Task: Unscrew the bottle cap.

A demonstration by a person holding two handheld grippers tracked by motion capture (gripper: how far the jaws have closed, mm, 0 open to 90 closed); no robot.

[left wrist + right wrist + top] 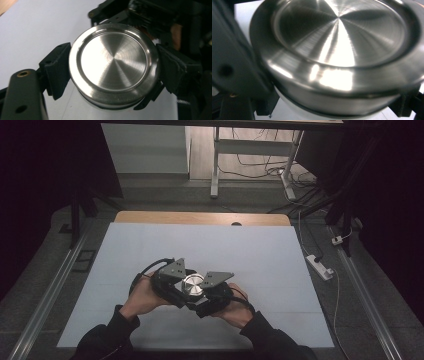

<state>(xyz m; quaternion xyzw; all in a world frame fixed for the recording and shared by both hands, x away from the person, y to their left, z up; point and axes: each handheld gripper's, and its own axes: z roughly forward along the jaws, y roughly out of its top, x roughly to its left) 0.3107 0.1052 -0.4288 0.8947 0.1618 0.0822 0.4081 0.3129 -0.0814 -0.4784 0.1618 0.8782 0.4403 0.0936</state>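
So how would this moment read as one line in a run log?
left tongs: shut on metal lid | right tongs: shut on white container beneath it | both held above white table

Both grippers' [192, 290] jaws seemingly clamped together.
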